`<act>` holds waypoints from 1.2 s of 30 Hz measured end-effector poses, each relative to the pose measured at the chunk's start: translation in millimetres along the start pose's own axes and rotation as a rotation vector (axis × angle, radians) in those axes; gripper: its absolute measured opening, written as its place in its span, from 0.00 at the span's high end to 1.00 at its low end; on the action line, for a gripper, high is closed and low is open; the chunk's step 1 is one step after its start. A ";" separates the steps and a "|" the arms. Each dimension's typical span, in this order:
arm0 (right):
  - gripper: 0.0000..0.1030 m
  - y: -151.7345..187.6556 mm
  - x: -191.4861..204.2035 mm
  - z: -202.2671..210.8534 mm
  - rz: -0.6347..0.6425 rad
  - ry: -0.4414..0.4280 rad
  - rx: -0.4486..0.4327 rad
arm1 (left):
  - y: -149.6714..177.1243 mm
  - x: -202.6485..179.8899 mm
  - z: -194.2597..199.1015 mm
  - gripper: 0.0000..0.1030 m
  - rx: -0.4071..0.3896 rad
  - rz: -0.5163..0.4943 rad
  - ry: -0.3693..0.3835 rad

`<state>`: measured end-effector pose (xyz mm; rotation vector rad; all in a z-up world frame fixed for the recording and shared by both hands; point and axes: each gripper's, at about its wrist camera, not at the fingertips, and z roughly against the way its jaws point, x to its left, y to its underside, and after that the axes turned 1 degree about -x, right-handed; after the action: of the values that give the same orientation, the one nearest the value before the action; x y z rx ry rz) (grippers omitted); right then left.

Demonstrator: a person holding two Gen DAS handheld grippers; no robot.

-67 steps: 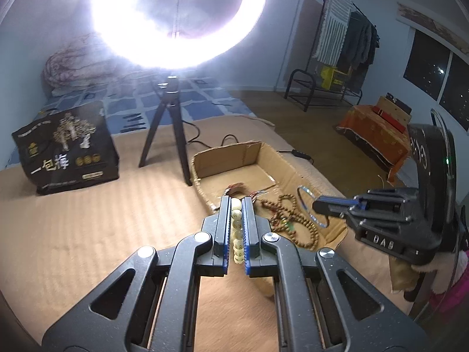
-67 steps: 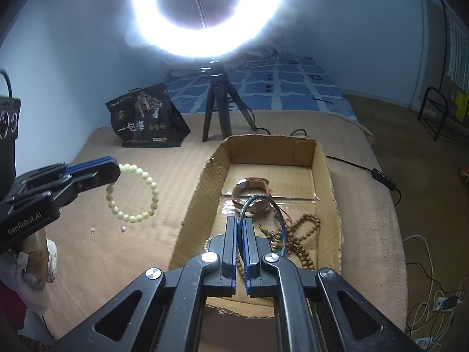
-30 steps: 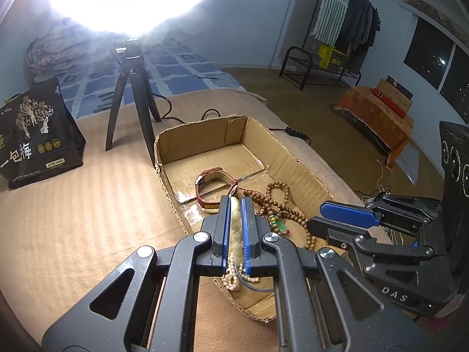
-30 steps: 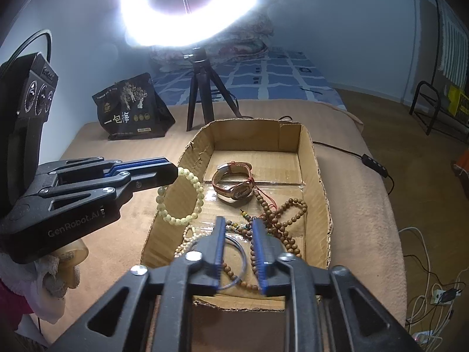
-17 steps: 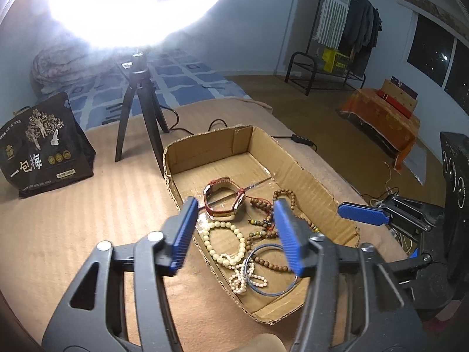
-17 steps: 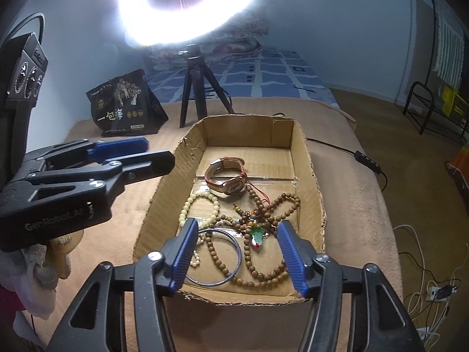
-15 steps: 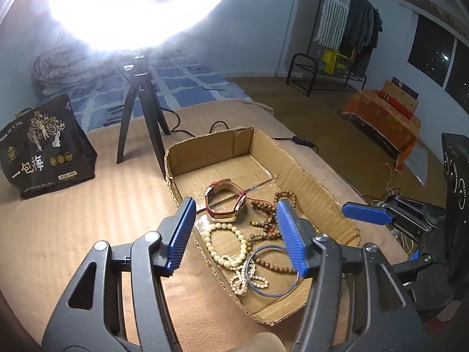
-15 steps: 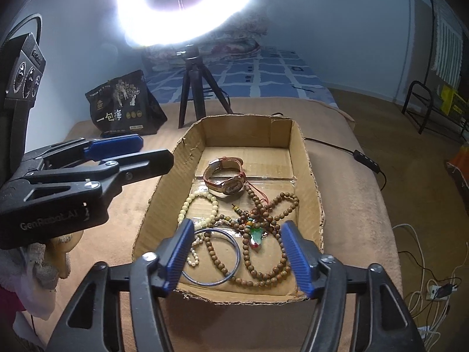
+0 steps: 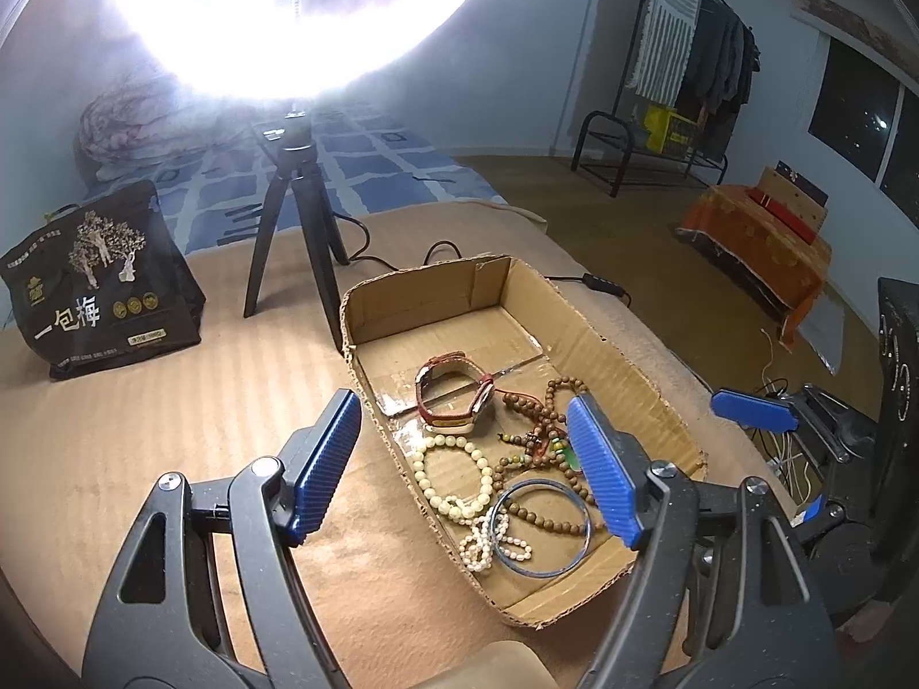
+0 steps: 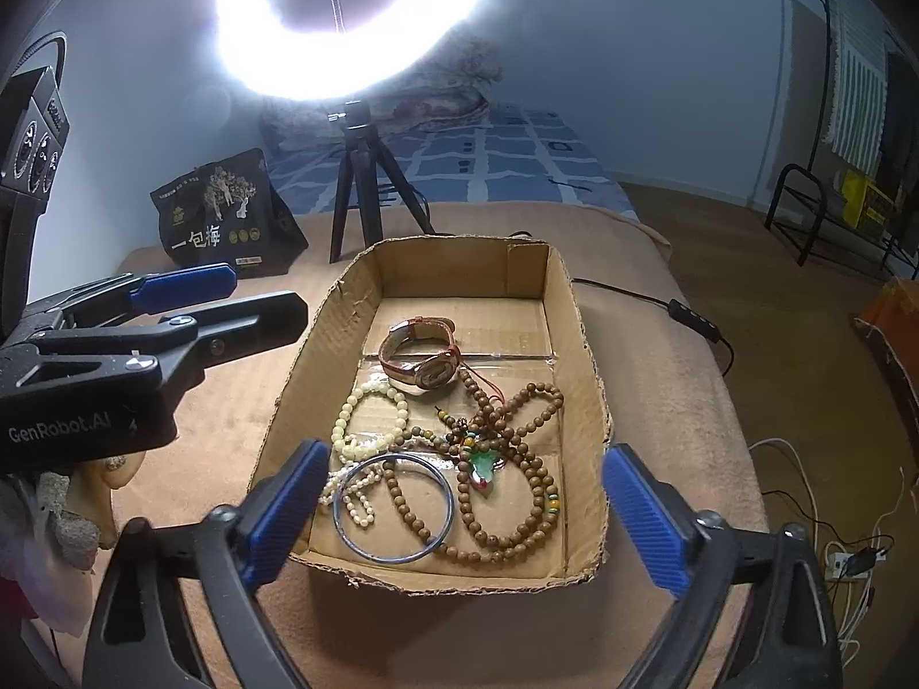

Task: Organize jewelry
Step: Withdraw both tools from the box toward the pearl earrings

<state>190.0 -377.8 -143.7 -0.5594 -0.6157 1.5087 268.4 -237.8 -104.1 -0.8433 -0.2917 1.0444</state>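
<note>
Cardboard walls the low box (image 9: 626, 367) that holds all the jewelry; seen from the left wrist, the cream bead bracelet (image 9: 454, 482) lies near its left wall beside the watch (image 9: 454, 396), and the left gripper (image 9: 468, 473) hangs above with jaws opening and nothing between them. Letting go cleanly calls for lifting straight up, I judge, so no strand snags a blue pad (image 9: 603, 476). From the right wrist, the right gripper (image 10: 465, 508) is likewise opening and empty over the box's near edge (image 10: 459, 574), with the blue bangle (image 10: 393, 508) and brown bead necklace (image 10: 505, 459) below. Open brown blanket (image 10: 660, 344) lies right of the box; the tripod (image 10: 362, 195) and black bag (image 10: 230, 218) crowd the far left.
</note>
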 end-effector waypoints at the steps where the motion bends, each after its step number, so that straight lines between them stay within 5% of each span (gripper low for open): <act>1: 0.01 0.1 1.2 1.3 0.001 0.002 -0.004 | 0.6 1.3 1.3 0.26 -0.001 0.003 -0.001; 36: 0.00 -10.6 76.3 13.8 0.067 -0.122 -0.041 | 26.9 91.9 83.4 0.25 -0.073 0.085 -0.101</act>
<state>186.1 -302.1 -124.4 -0.5267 -0.7292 1.6053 248.3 -114.1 -84.1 -0.8765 -0.3840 1.1629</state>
